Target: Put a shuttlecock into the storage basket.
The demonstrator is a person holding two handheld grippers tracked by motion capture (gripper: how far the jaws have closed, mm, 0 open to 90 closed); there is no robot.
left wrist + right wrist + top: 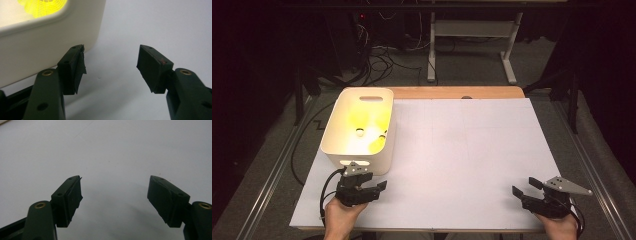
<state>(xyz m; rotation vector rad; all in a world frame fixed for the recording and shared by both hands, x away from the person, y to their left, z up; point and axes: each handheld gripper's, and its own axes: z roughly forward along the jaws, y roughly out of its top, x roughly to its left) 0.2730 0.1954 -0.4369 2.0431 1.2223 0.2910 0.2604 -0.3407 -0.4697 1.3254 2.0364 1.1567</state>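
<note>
The white board [462, 160] covers most of the table, with a strip of wood [452, 92] showing along its far edge. On the board's far left corner stands the cream bin [357, 127], the thing nearest the work. It is upright, mouth up, and its long axis runs from the near side to the far side, with a slot handle in the far wall and another in the near wall. Inside it lie yellow mesh pieces [362, 120]; how many there are cannot be told.

The left gripper [379, 189] rests just in front of the bin's near wall, close to its near right corner, apart from it. It points to the right, across the board, with its jaws spread wide and nothing between them. The right gripper [523, 187] sits at the near right corner of the board, well apart from the bin, pointing left, also spread wide and holding nothing.

The high view gives the whole layout and the bin's interior. The left gripper view shows instead the bin's rounded corner [75, 27] close beside one jaw, and the net weave of a yellow piece [42, 7] over the rim. The right gripper view shows bare board [112, 150] ahead of its jaws.

Nothing stands between either gripper and the bin.
</note>
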